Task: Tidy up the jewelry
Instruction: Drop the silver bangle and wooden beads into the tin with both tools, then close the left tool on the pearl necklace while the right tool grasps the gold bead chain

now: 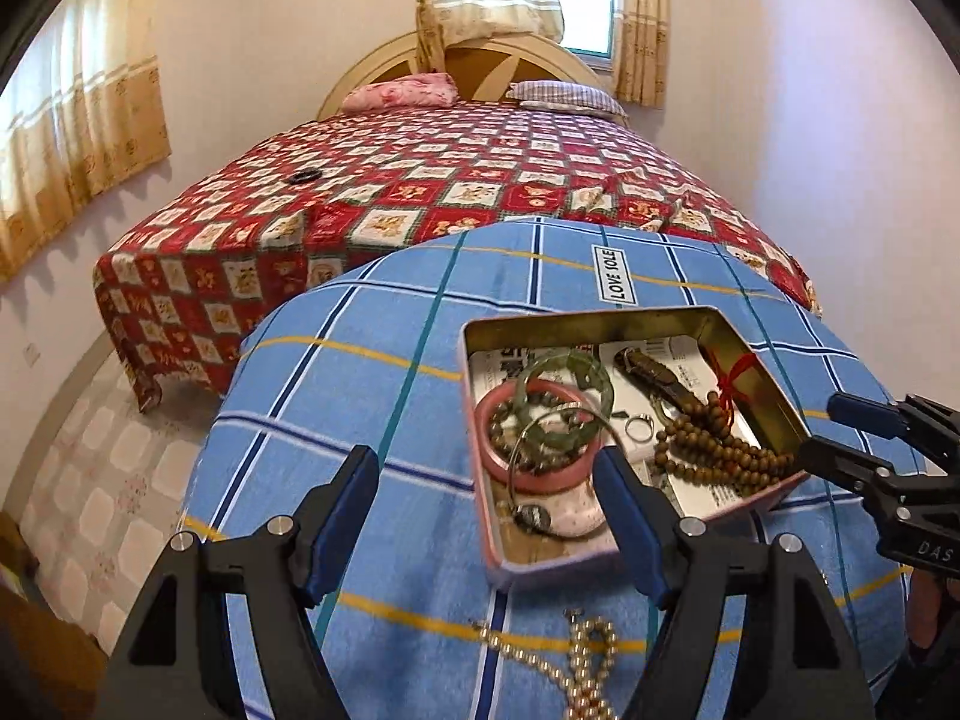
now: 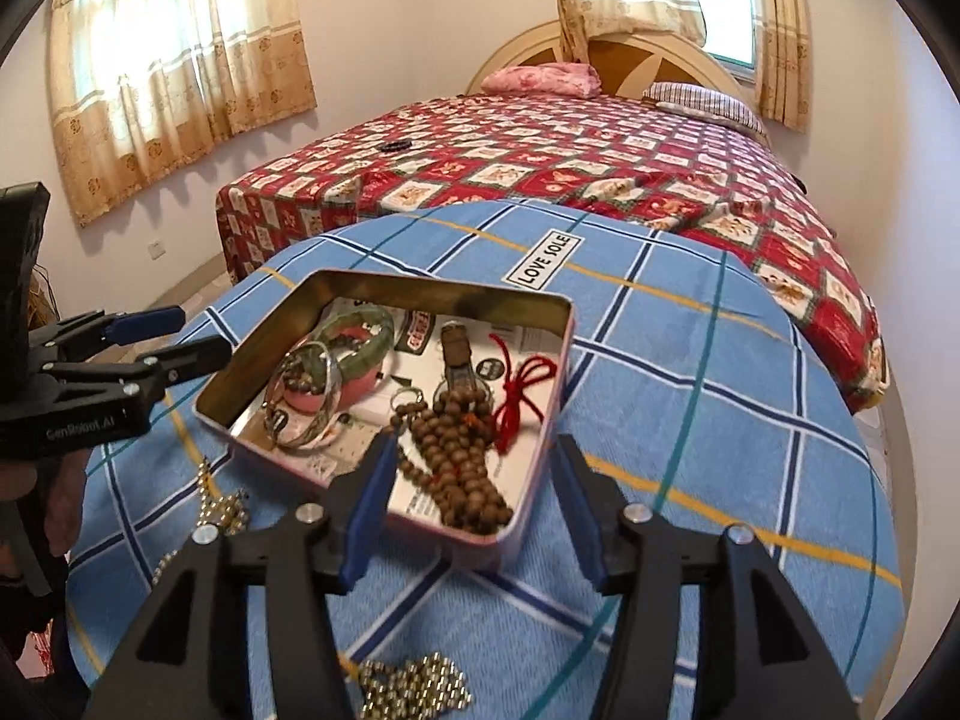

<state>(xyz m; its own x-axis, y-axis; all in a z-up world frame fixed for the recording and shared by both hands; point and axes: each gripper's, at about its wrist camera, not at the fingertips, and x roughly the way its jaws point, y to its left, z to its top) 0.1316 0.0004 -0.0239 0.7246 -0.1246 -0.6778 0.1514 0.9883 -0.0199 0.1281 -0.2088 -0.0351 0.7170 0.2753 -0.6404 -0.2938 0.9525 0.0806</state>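
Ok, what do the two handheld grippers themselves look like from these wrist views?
Both match: black plastic bodies with silver screws and blue pads lining the fingers. The left gripper carries white "GenRobot.AI" lettering on its side, read in the right wrist view. The right gripper shows partial white letters, "DAS", in the left wrist view. No cables show.

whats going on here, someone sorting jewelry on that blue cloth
Yes. A person holds a gripper in each hand over an open tin on the blue checked cloth. The tin already holds bangles, brown wooden beads and a red cord. The left gripper and the right gripper are both open and empty. A pearl necklace lies on the cloth outside the tin.
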